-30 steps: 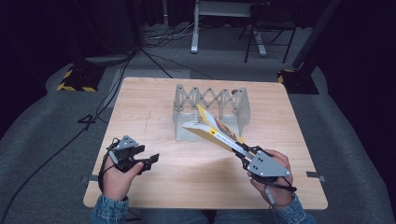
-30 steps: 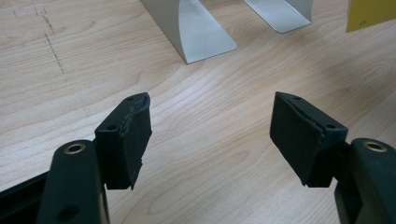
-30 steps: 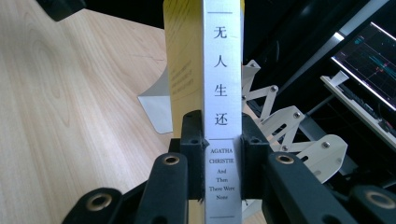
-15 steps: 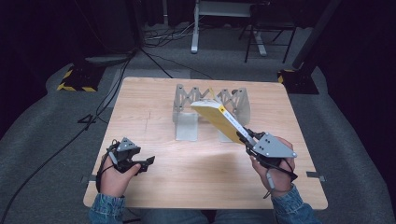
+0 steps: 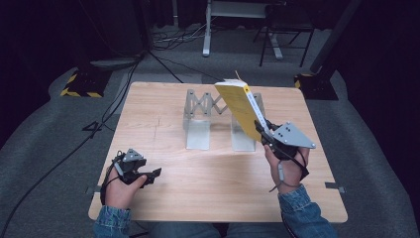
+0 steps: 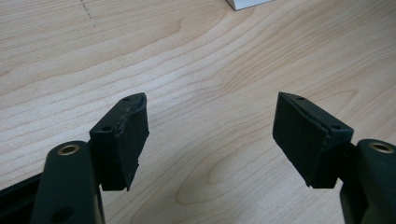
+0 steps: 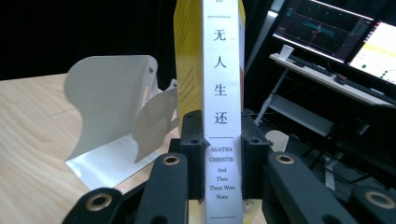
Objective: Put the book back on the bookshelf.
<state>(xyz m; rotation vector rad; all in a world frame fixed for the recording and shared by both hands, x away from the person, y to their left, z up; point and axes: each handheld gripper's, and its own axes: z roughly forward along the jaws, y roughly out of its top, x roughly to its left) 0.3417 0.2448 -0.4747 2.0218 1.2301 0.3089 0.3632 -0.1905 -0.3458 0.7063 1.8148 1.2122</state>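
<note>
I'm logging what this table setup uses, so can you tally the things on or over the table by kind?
Yellow book with a white spine, held up by the right gripper: 1
Grey expandable book rack: 1
Hand-held grippers, including the empty left gripper: 2
Total: 4
</note>
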